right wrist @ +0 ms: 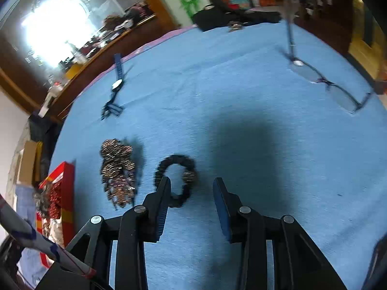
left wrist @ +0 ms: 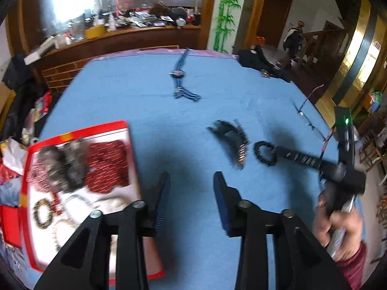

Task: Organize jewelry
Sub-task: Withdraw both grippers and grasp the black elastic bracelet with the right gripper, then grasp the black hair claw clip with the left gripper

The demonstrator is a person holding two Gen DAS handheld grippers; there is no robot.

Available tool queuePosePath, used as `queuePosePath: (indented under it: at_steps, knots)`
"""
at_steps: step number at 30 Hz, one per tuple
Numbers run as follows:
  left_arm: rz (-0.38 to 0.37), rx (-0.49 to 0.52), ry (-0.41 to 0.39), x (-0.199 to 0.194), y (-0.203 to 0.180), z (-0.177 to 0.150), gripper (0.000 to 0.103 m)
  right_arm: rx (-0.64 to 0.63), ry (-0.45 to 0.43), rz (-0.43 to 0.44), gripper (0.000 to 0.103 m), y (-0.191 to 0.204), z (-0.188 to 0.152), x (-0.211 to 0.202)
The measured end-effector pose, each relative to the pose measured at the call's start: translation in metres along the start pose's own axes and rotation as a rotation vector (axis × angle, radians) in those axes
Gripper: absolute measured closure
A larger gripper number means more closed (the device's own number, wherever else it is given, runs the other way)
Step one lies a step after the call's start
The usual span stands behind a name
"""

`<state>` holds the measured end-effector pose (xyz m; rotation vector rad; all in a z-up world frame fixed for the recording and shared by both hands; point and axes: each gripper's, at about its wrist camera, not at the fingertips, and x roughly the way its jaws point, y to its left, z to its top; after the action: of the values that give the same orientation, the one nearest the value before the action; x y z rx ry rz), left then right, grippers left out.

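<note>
A black beaded bracelet [right wrist: 175, 181] lies on the blue cloth just ahead of my open, empty right gripper [right wrist: 192, 191]; its left finger overlaps the ring's near edge. The bracelet also shows in the left wrist view [left wrist: 264, 152], with the right gripper's tips [left wrist: 280, 150] at it. A dark sequined hair piece [right wrist: 117, 169] lies left of it and shows in the left wrist view [left wrist: 232, 140]. My left gripper [left wrist: 191, 186] is open and empty above the cloth, right of a red tray [left wrist: 26, 188] that holds beaded bracelets and hair pieces.
A blue-strapped watch [left wrist: 180, 77] lies at the far middle of the table. Eyeglasses [right wrist: 324, 82] lie at the right. A black bag [left wrist: 261, 60] sits at the far right edge. A cluttered wooden counter [left wrist: 116, 33] stands behind the table.
</note>
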<state>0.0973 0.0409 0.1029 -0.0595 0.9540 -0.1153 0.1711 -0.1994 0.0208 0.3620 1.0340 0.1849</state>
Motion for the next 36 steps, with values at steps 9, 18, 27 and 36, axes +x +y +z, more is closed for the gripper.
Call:
queuePosePath:
  at_steps: [9,18,27,36]
  knots:
    - [0.003,-0.011,0.074,0.055,-0.033,0.032,0.055,-0.118,-0.009,-0.077,0.083,0.013,-0.004,0.016]
    - [0.011,-0.038,0.113,0.09,-0.054,0.049,0.044,-0.052,-0.003,-0.096,0.091,-0.005,-0.001,0.01]
    - [0.028,-0.059,0.169,0.135,-0.069,0.057,0.038,0.048,-0.103,-0.099,0.091,-0.023,0.005,-0.024]
    - [0.043,-0.055,0.155,0.163,-0.073,0.045,0.061,0.043,-0.109,-0.086,0.09,-0.02,0.005,-0.028]
